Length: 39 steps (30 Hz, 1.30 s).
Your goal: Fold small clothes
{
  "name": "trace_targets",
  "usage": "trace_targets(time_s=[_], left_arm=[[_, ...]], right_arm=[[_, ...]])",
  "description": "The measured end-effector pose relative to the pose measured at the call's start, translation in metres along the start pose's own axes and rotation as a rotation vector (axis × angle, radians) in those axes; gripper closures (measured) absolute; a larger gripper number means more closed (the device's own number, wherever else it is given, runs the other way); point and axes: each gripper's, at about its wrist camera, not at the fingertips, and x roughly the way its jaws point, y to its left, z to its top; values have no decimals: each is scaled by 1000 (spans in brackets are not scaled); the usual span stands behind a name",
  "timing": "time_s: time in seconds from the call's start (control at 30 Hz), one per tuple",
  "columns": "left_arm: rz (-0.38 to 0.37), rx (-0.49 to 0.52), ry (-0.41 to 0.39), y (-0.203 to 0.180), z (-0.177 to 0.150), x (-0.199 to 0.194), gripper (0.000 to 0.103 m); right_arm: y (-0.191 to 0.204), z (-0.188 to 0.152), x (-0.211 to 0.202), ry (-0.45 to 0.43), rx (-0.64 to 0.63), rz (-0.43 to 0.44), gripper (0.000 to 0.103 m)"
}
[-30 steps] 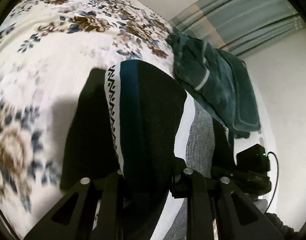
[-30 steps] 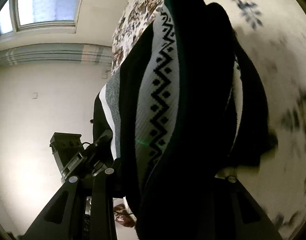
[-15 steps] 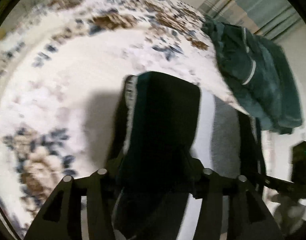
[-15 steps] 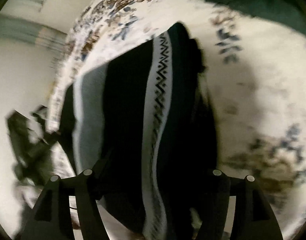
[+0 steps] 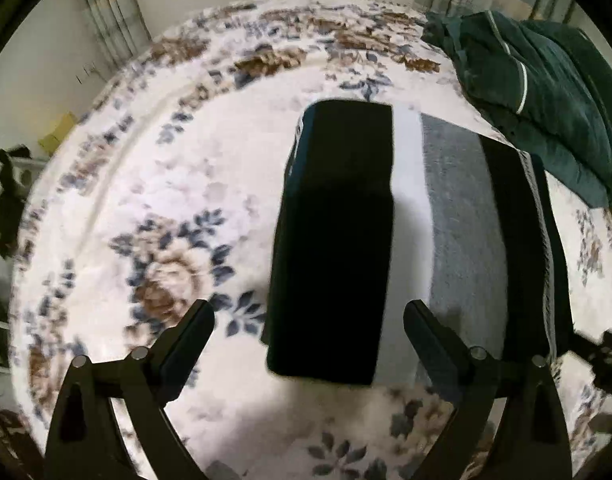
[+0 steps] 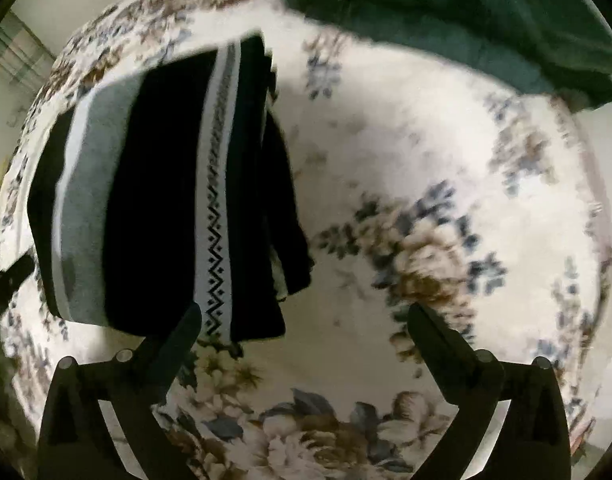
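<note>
A folded striped garment (image 5: 385, 220), black, white and grey with a zigzag band, lies flat on the floral bedspread (image 5: 146, 200). In the left wrist view it lies just ahead of my left gripper (image 5: 307, 324), which is open and empty above it. In the right wrist view the garment (image 6: 166, 184) lies left of centre. My right gripper (image 6: 304, 324) is open and empty, its left finger (image 6: 178, 340) over the garment's near edge.
A dark green garment (image 5: 537, 92) lies bunched at the far right of the bed and also shows at the top of the right wrist view (image 6: 445, 12). Curtains (image 5: 110, 20) and a wall stand behind the bed.
Both grippers have opened and let go of the striped garment, which now lies folded flat on the bed. Both have drawn back from it.
</note>
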Motion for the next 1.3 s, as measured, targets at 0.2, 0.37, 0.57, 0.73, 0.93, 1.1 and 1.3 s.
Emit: trace_targets(time_s=[0.2, 0.37, 0.57, 0.73, 0.93, 1.1, 1.3], left_arm=[[19, 38, -76, -11, -12, -71, 5], [-2, 33, -138, -17, -28, -145, 5], [-5, 21, -211, -18, -56, -233, 5], [-8, 23, -279, -17, -81, -313, 5], [-17, 20, -366, -15, -109, -392, 5], [-18, 10, -423, -13, -130, -438, 5], [-34, 6, -463, -13, -152, -476, 5]], right_arm=[[-1, -25, -91, -146, -21, -105, 0], [-11, -58, -176, -234, 2, -98, 0], [-12, -101, -273, -336, -13, -99, 0], [-14, -144, -362, -429, -42, -86, 0], [-19, -196, -454, -534, -61, -62, 0], [-23, -236, -512, -595, -80, -33, 0], [-28, -276, -563, -657, -88, -15, 0]])
